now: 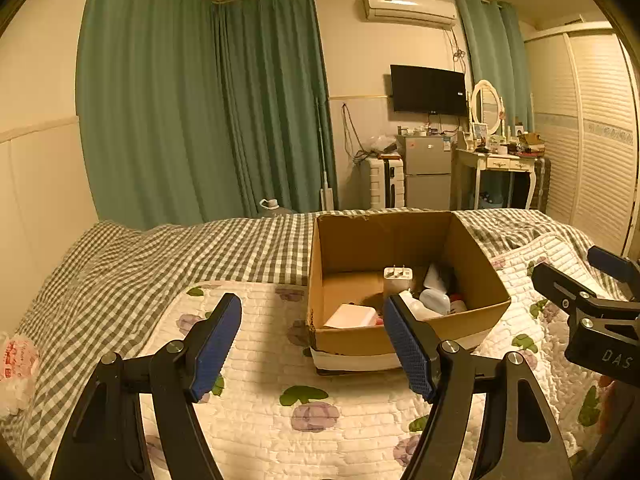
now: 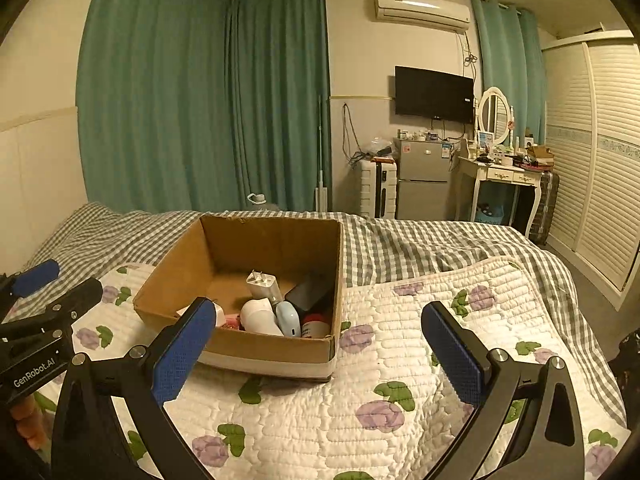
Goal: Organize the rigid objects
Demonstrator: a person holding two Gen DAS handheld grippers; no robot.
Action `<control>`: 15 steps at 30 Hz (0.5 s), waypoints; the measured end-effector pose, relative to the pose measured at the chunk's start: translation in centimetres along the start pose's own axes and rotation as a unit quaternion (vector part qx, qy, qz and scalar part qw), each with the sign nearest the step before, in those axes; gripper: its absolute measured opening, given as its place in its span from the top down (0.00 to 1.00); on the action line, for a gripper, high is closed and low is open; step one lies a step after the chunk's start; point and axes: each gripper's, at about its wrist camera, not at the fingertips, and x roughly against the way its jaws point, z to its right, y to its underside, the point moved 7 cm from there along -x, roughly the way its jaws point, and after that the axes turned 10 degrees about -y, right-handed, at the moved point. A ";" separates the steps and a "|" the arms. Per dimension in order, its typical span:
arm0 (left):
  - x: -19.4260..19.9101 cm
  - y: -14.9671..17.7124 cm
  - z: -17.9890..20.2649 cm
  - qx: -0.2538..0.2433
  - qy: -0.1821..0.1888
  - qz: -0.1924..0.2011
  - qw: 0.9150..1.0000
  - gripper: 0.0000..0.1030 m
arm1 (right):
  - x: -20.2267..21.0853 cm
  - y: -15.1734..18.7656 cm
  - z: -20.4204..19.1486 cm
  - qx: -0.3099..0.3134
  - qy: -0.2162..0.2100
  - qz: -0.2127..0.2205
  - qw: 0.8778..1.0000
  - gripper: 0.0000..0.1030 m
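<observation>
An open cardboard box stands on the floral quilt. Inside lie a white plug charger, a white bottle, a pale blue item, a black item, a red-capped item and a white flat box. My left gripper is open and empty, in front of the box. My right gripper is open and empty, near the box's front right corner. Each gripper shows at the edge of the other's view.
The quilt lies over a grey checked bedspread. A pink-and-white packet lies at the bed's left edge. Beyond the bed are green curtains, a suitcase, a small fridge, a dressing table and a wardrobe.
</observation>
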 end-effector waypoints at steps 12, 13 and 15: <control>0.0 0.1 -0.2 0.004 0.007 -0.004 1.000 0.26 | 0.0 0.0 0.0 0.002 0.005 -0.003 1.000 0.00; 0.0 0.1 -0.2 0.004 0.008 -0.005 1.000 0.26 | -0.1 0.1 0.0 0.003 0.005 -0.003 1.000 0.00; 0.0 0.1 -0.2 0.003 0.007 -0.005 1.000 0.26 | -0.1 0.0 0.0 0.003 0.005 -0.002 1.000 0.00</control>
